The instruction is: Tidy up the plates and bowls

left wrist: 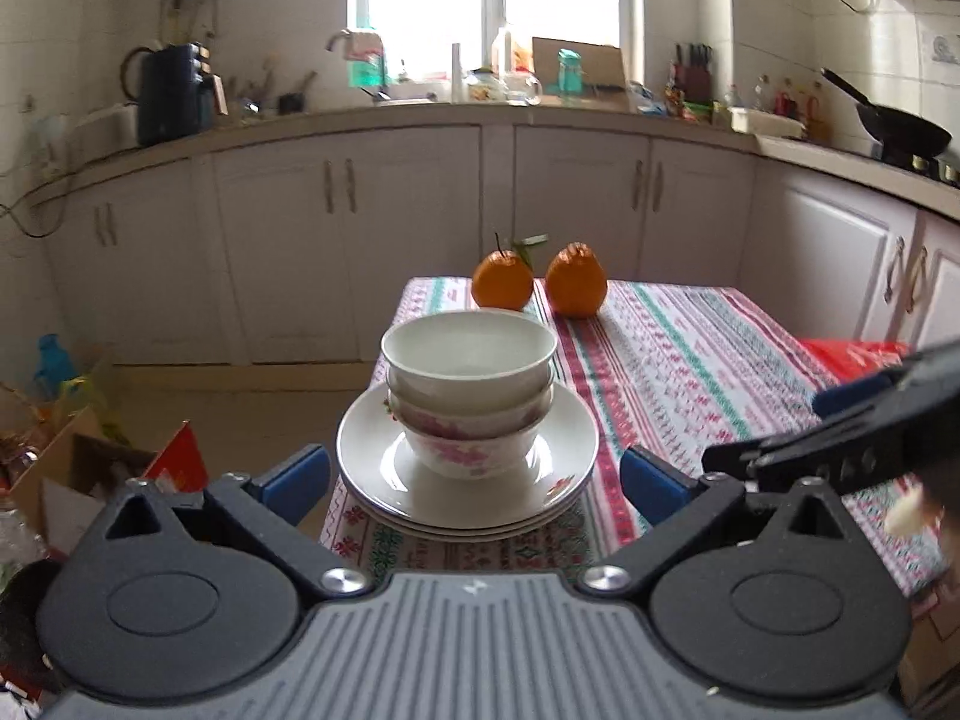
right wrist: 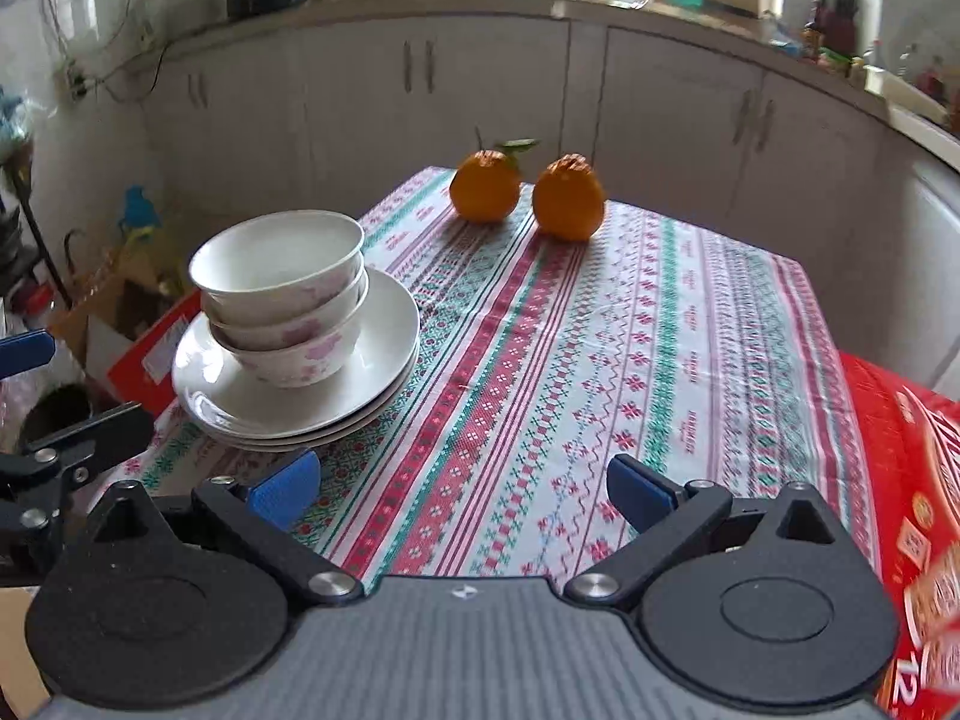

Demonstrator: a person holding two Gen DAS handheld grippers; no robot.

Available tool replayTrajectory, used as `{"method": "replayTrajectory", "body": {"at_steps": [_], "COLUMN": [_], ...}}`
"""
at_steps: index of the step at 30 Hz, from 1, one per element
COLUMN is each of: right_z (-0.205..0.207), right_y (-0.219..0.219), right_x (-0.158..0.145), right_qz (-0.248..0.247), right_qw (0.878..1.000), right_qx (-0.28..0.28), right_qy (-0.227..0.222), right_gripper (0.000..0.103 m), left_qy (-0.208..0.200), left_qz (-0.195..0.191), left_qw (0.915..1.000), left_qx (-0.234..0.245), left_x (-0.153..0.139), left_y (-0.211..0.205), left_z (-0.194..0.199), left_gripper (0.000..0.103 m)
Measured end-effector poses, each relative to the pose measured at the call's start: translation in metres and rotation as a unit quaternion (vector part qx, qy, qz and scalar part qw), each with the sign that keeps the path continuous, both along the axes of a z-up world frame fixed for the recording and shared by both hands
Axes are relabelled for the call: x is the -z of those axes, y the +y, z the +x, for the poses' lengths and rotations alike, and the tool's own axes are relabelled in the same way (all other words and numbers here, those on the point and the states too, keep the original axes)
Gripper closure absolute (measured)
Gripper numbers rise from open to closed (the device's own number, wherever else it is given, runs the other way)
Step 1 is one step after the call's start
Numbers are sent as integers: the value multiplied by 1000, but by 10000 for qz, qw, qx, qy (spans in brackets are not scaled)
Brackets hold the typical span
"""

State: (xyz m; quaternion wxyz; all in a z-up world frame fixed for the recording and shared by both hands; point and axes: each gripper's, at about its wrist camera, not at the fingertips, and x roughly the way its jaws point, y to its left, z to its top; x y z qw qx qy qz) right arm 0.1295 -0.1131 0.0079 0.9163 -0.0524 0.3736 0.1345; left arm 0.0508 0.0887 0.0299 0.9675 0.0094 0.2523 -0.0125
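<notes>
Left tongs [left wrist: 474, 483] gaping wide, gripping nothing; right tongs [right wrist: 462, 489] likewise released. Sitting near the patterned worktop [right wrist: 600, 360] edge: three nested bowls [left wrist: 469, 390] on three stacked plates [left wrist: 468, 480]. Two oranges [left wrist: 503, 279] waiting at the far end, kitchen cabinets [left wrist: 408, 228] looming behind.

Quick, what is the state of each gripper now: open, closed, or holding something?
Left gripper: open, holding nothing; the stacked bowls and plates sit free ahead of its fingers.
Right gripper: open, holding nothing; only tablecloth between its fingers.
</notes>
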Motion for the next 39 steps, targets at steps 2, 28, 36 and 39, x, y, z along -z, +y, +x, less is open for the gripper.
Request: {"method": "replayTrajectory", "body": {"at_steps": [2,28,36,39], "right_z": [-18,-61,-63,-63], "right_y": [-5,3,2,2], "right_x": [-5,-24,-25,-26], "right_qz": [-7,-196,-201,-211], "right_qw": [9994,9939,9933,9932], "right_qx": [260,498,533,539], "right_qy": [-213,-962,-1005,-1015], "right_gripper": [0,0,0,0], "left_qy": [4,220,201,193], "left_qz": [7,-252,-259,-248], "left_qw": [9999,9983,9982,9982], "left_qx": [-129,-486,-503,-509], "left_x": [-6,-12,-11,-11], "left_y": [-3,-6,-5,-5], "left_z": [-6,-22,-22,-23], "left_gripper": [1,1,1,1]}}
